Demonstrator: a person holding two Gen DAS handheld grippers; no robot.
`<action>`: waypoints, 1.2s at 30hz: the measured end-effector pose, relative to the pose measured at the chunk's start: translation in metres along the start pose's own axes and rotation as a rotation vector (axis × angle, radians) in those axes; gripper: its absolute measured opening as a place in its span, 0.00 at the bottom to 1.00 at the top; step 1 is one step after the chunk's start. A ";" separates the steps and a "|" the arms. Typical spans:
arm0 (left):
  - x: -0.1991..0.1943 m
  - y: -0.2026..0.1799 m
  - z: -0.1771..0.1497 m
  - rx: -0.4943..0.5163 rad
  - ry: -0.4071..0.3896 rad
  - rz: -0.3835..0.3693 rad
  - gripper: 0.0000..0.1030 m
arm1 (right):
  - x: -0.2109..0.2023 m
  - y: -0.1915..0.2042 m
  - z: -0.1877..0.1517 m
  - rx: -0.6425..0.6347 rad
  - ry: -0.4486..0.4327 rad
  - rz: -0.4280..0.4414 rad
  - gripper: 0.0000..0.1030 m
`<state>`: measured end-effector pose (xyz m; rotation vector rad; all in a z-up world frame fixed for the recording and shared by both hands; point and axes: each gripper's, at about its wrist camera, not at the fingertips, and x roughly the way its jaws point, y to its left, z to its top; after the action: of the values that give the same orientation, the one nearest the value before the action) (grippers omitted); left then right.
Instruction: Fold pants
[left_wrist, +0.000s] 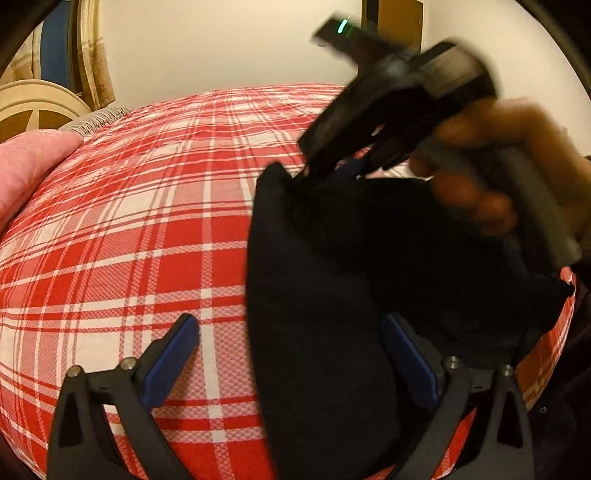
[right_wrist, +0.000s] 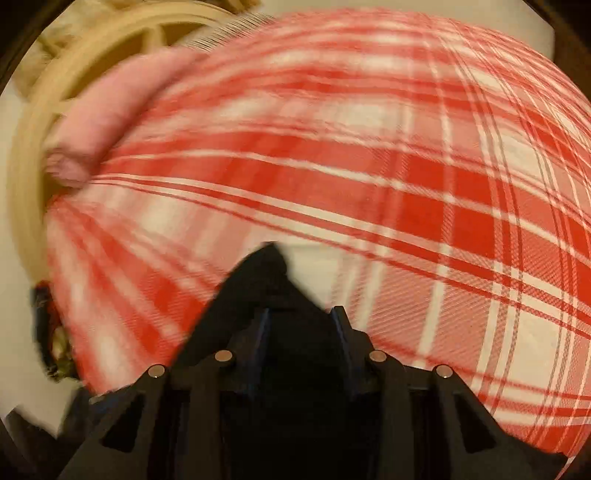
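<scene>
Red-and-white plaid bedding (left_wrist: 147, 229) covered the bed and carried the work, with a pink pillow (left_wrist: 26, 170) at its far left edge and a plain pale wall behind.

Nearest the left wrist camera, the left claw (left_wrist: 291, 354) stood wide open, its 2 blue-padded fingers (left_wrist: 170, 358) spread apart. The black pants (left_wrist: 325, 280) lay between and beyond them, but neither pad pinched the cloth as far as could be seen.

Further out, the right claw (left_wrist: 332, 166), blurred, had its tips at the raised upper edge of the pants, held by a hand (left_wrist: 480, 173). In the right wrist view that claw (right_wrist: 301, 325) was nearly closed with black cloth bunched between its fingers and a peak of fabric poking out ahead.

As a judgement, the fold looked partly done: the pants were gathered into a thick bundle rather than spread flat, yet 1 edge was lifted off the bed and not laid down, so at least that fold remained, plus smoothing.

Seen from the left wrist, the bundle's long axis ran roughly from near to far, its raised end away from the camera. Waistband and hems could not be told apart.
</scene>
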<state>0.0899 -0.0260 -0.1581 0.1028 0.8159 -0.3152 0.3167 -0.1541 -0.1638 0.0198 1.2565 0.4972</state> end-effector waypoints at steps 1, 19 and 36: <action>0.001 0.002 0.000 -0.009 0.002 -0.012 1.00 | 0.002 -0.005 0.003 0.023 -0.006 0.023 0.34; 0.003 0.034 0.018 -0.147 0.000 -0.067 1.00 | -0.192 -0.107 -0.171 0.220 -0.313 -0.053 0.69; 0.028 0.019 0.034 -0.037 0.050 -0.065 1.00 | -0.133 -0.146 -0.213 0.373 -0.354 0.094 0.69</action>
<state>0.1375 -0.0212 -0.1560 0.0494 0.8757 -0.3601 0.1443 -0.3872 -0.1540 0.4648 0.9866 0.3156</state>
